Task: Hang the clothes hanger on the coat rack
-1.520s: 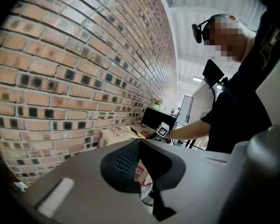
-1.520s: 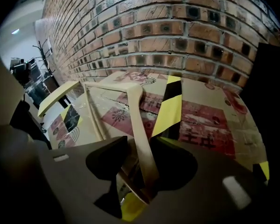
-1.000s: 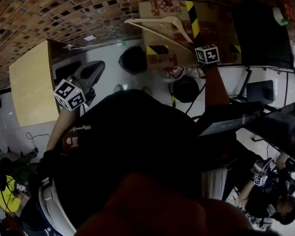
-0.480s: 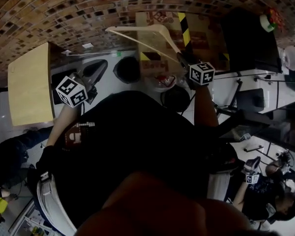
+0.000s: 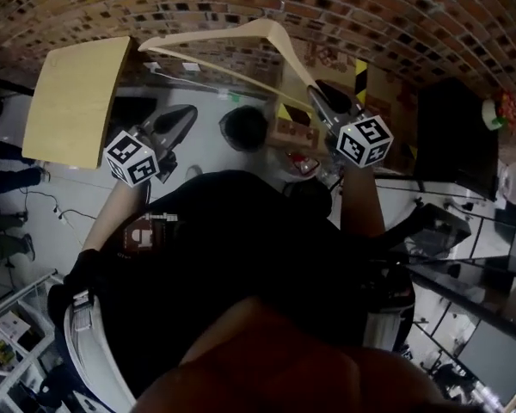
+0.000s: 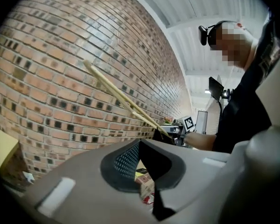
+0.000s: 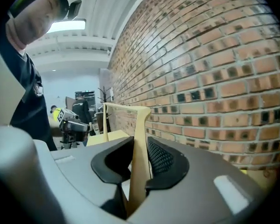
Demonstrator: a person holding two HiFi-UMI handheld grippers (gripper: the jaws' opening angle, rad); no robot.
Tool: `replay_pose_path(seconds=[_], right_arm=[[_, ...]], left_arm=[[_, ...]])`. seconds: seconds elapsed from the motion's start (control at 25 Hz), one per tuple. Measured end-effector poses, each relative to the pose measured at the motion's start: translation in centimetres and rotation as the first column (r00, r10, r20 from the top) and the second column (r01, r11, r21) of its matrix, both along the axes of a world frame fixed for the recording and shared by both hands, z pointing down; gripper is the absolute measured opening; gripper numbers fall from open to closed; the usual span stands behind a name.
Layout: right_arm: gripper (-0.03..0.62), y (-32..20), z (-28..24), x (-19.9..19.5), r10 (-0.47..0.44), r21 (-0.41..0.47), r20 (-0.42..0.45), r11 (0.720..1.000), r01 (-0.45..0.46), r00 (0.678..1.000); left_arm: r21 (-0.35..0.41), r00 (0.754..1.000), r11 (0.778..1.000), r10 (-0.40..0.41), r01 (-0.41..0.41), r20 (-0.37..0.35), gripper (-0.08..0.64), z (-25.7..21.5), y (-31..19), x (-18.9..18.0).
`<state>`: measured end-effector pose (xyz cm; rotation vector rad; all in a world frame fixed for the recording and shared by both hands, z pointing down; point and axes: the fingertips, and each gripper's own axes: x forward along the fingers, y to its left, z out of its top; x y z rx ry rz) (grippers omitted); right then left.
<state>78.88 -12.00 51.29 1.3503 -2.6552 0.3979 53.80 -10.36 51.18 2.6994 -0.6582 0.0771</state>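
Note:
A pale wooden clothes hanger [image 5: 241,34] is held up in front of the brick wall, its long arm slanting to the upper left. My right gripper [image 5: 315,95] is shut on the hanger's right end. In the right gripper view the hanger's flat wood [image 7: 141,125] stands upright between the two pads. My left gripper [image 5: 182,115] is lower and to the left, apart from the hanger, shut with nothing in it [image 6: 139,143]. From the left gripper view the hanger [image 6: 116,94] crosses the wall as thin rods. I cannot pick out a coat rack.
The brick wall [image 5: 396,15] fills the top of the head view. A tan board [image 5: 73,101] stands at the left, with a cardboard box with yellow-black tape [image 5: 361,76] and a black cabinet [image 5: 456,136] at the right. A person in a yellow vest [image 7: 59,116] stands far off.
My right gripper has lifted the hanger up and towards the brick wall. The left gripper rose a little. The head view has swung upward and round.

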Motion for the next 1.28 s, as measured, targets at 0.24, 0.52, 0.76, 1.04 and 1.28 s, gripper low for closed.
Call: replay_pose_path(seconds=[0.24, 0.52, 0.76, 1.04, 1.28], right_arm=[[0.106, -2.2, -2.2, -12.4, -0.231, 0.043, -0.038, 0.972, 0.232, 0.972], [0.106, -2.3, -5.3, -32.1, -0.499, 0.08, -0.048, 0.862, 0.501, 0.866], [0.106, 1.6, -6.5, -50.6, -0.655, 0.093, -0.009, 0.752, 0.652, 0.756], [0.106, 7.1, -6.2, -70.1, -0.832, 0.092, 0.018, 0.553, 0.828, 0.554], [0.106, 9.5, -5.9, -82.3, -0.93, 0.071, 0.022, 0.367, 0.927, 0.367]], left_arm=[[0.046, 0.973, 0.972, -0.231, 0.232, -0.026, -0.008, -1.7, 1.8, -11.1], [0.109, 0.846, 0.839, -0.528, 0.534, -0.076, -0.008, -4.8, 8.2, -30.0], [0.156, 0.717, 0.702, -0.692, 0.695, -0.082, -0.008, -6.6, 17.1, -46.7], [0.163, 0.513, 0.499, -0.856, 0.851, -0.063, -0.008, -6.9, 27.2, -61.1], [0.136, 0.333, 0.32, -0.939, 0.938, -0.084, -0.008, -6.3, 31.6, -69.0]])
